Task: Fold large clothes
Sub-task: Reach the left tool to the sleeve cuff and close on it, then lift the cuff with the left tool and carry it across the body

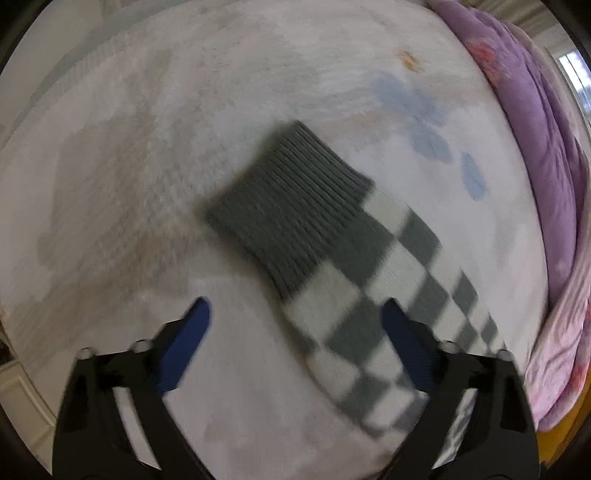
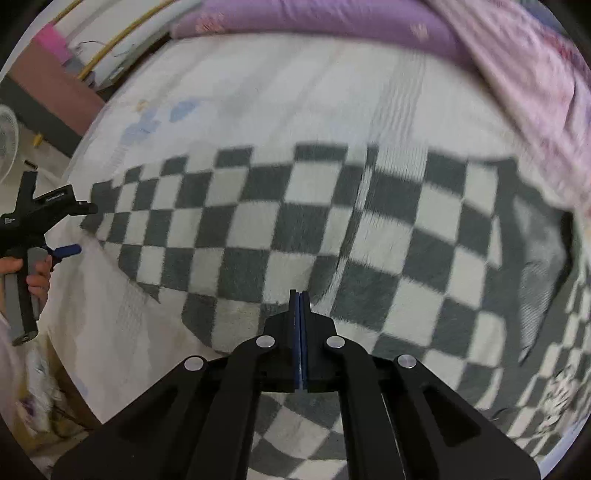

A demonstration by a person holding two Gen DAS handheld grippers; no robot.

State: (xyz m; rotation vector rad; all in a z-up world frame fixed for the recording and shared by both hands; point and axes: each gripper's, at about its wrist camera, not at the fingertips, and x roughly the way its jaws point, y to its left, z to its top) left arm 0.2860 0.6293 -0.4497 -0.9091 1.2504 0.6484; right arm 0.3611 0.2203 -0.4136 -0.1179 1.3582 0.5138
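Right gripper (image 2: 299, 295) fills the bottom of its own view, blue pads pressed together; sweater (image 2: 314, 236) fabric lies directly under and ahead of the tips, but whether any of it is caught between them cannot be told. The sweater, grey-and-white checked, is spread across the white bed (image 2: 258, 96), reaching from the left edge to the far right, where it meets a pink quilt (image 2: 524, 81). A purple blanket (image 2: 314, 22) runs along the far side. Left gripper (image 1: 295, 314) has its jaws wide apart, hovering over a sleeve (image 1: 369, 295) that runs diagonally between the blue fingers (image 1: 192, 332); ribbed grey cuff (image 1: 288, 206) lies ahead of the tips, flat on the bed. No contact visible. Both views motion-blurred. A hand (image 2: 35, 275) grips the left gripper's handle at the bed's left edge.
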